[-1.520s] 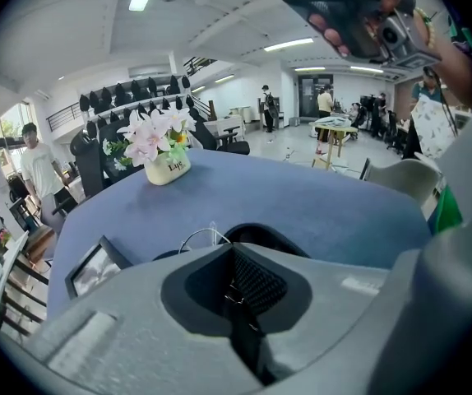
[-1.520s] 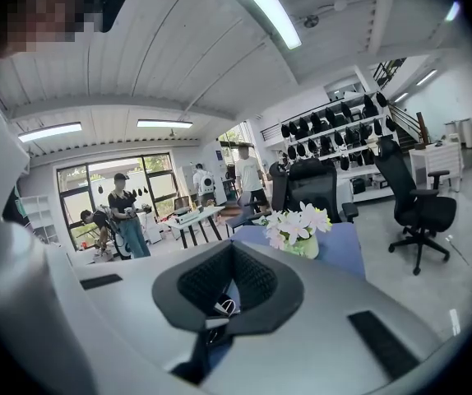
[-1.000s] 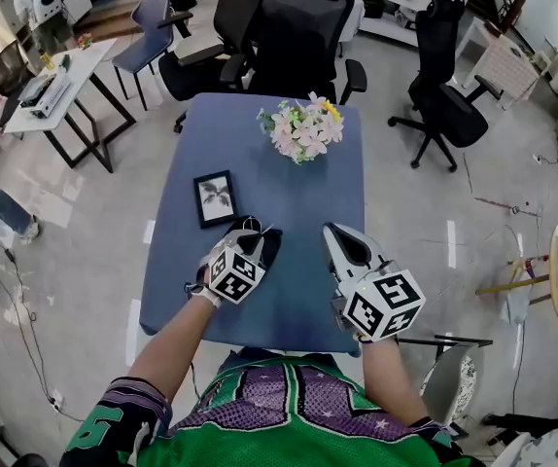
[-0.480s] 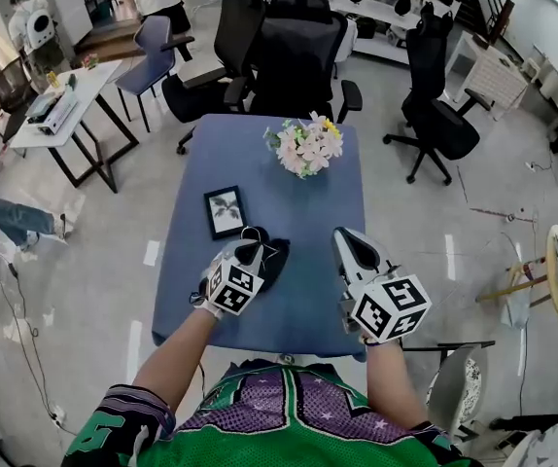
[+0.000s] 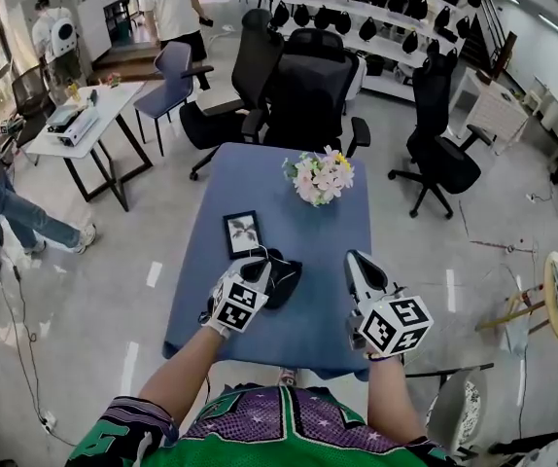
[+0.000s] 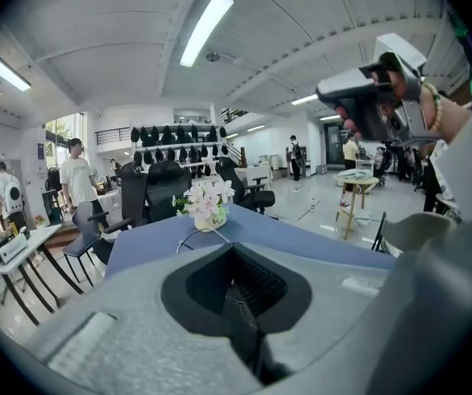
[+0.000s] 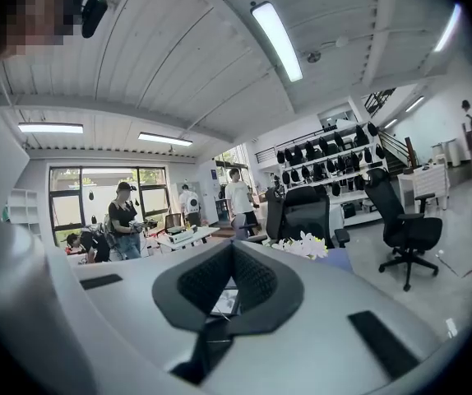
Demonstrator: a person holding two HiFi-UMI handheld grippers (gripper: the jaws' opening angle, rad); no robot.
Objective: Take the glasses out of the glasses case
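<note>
Pinching shut, the left claw (image 5: pixel 259 262) (image 6: pixel 231 251) is hovering over the near left end of the glasses case (image 5: pixel 285 278). Its jaws are pressing together on what looks like the glasses (image 6: pixel 195 230): a thin wire loop is rising right at their tips. The case is lying black on the blue table (image 5: pixel 308 224), partly under that claw. Whether its lid is standing open, and whether anything is sitting inside it, cannot be made out from the head view.

To the right of the case and apart from it, the right claw (image 5: pixel 355 259) (image 7: pixel 232 248) is hanging with its jaws closed tip to tip and nothing caught between them.

Just behind the case, on its left side, a small picture frame (image 5: pixel 243 233) (image 7: pixel 218 299) is lying flat. Farther behind the case, a bunch of pale flowers (image 5: pixel 320 175) (image 6: pixel 207 196) is standing in a small light vase (image 6: pixel 210 219).
</note>
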